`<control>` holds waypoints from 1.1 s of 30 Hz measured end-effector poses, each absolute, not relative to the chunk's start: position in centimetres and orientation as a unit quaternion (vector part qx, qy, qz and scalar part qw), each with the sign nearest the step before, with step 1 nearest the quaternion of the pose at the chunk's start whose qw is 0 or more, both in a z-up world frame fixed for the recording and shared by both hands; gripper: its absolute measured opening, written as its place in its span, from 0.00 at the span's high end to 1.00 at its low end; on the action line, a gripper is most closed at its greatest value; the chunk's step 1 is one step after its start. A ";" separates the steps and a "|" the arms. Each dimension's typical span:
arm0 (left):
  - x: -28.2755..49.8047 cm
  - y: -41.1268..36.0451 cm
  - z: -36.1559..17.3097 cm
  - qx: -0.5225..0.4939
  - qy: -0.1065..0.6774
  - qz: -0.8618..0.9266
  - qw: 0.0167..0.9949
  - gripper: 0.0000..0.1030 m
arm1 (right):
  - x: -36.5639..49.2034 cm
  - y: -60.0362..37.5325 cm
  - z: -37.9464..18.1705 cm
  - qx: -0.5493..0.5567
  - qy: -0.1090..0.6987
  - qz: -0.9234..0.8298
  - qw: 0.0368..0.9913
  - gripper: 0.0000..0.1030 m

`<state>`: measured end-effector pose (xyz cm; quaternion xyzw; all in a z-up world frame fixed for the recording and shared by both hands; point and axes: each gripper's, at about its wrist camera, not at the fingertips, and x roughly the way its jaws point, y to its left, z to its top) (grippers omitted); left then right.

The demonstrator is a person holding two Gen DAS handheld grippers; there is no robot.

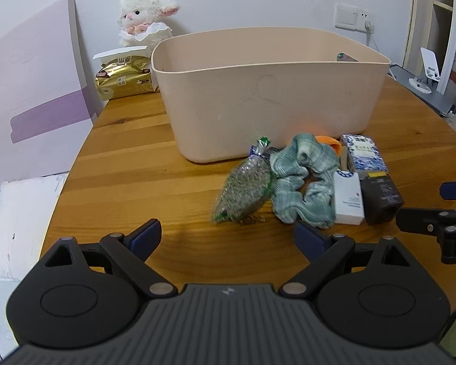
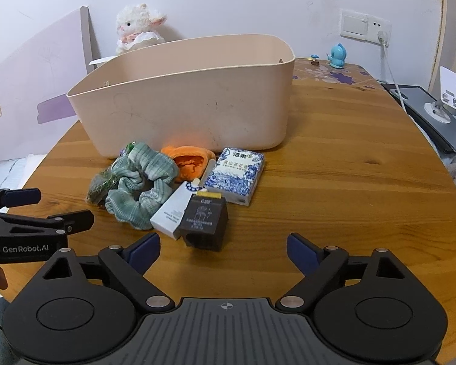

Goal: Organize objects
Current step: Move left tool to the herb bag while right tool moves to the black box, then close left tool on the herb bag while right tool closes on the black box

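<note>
Left wrist view first: my left gripper (image 1: 228, 237) hangs above the wooden table (image 1: 130, 164) with its blue-padded fingers (image 1: 147, 237) spread wide and nothing between them. Ahead stands the beige plastic bin (image 1: 267, 97), and just in front of it lies the clutter I am sorting: a clear packet of greenish seeds (image 1: 244, 191), a green scrunchie (image 1: 304, 179) touching the packet, an orange cloth (image 1: 328, 140) peeking out behind the scrunchie, a blue-and-white tissue pack (image 1: 364, 153), a white box (image 1: 348, 197) and a dark box (image 1: 380, 197) side by side. My right gripper (image 1: 440, 206) enters at the right edge, beside the dark box. Behind the bin I see a plush lamb (image 1: 144, 18) and a gold tissue packet (image 1: 124, 80).

Right wrist view: my right gripper (image 2: 223, 252) also has its fingers (image 2: 302, 254) parted and empty, just short of the dark box (image 2: 203, 222). The white box (image 2: 176, 213) leans against it; the tissue pack (image 2: 235, 175), orange cloth (image 2: 188, 161), scrunchie (image 2: 139, 188) and seed packet (image 2: 98, 187) lie between me and the bin (image 2: 182, 103). My left gripper (image 2: 54, 210) reaches in from the left, near the seed packet.
</note>
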<state>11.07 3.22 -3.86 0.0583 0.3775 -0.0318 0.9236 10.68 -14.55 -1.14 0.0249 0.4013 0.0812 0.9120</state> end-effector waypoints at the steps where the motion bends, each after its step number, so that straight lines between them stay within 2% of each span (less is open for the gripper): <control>1: 11.4 3.3 -3.9 0.060 0.378 -0.033 0.923 0.09 | 10.9 -14.4 -1.2 0.024 0.401 0.082 0.912 0.12; 6: 13.0 4.0 -4.8 0.068 0.386 -0.038 0.919 0.11 | 12.3 -13.7 -1.5 0.022 0.405 0.087 0.910 0.15; 8: 13.6 4.2 -5.1 0.070 0.391 -0.040 0.917 0.18 | 12.9 -13.5 -1.6 0.023 0.408 0.089 0.908 0.16; 10: 14.1 4.4 -5.4 0.070 0.393 -0.041 0.916 0.19 | 13.4 -13.2 -1.8 0.023 0.411 0.088 0.907 0.17; 18: 15.9 4.1 -5.8 0.072 0.386 -0.065 0.917 0.20 | 15.4 -12.7 -2.8 0.016 0.428 0.075 0.900 0.32; 21: 16.7 3.8 -6.2 0.075 0.385 -0.078 0.917 0.27 | 15.7 -12.7 -2.8 0.022 0.427 0.076 0.901 0.36; 23: 17.4 3.7 -6.5 0.067 0.391 -0.088 0.914 0.40 | 15.8 -12.8 -2.8 0.026 0.424 0.079 0.902 0.48; 24: 17.6 3.7 -6.6 0.061 0.394 -0.095 0.912 0.43 | 15.8 -12.8 -2.7 0.028 0.424 0.081 0.902 0.52; 25: 17.6 3.7 -6.6 0.058 0.393 -0.101 0.912 0.47 | 15.8 -12.9 -2.7 0.029 0.424 0.082 0.902 0.62; 26: 17.6 3.5 -6.5 0.061 0.390 -0.106 0.913 0.50 | 15.8 -12.8 -2.6 0.028 0.425 0.082 0.901 0.67; 29: 17.3 3.1 -6.4 0.073 0.380 -0.116 0.915 0.59 | 15.6 -12.9 -2.5 0.029 0.427 0.082 0.900 0.71; 33: 16.8 2.8 -6.0 0.072 0.378 -0.124 0.915 0.63 | 15.1 -13.1 -2.3 0.035 0.428 0.085 0.899 0.72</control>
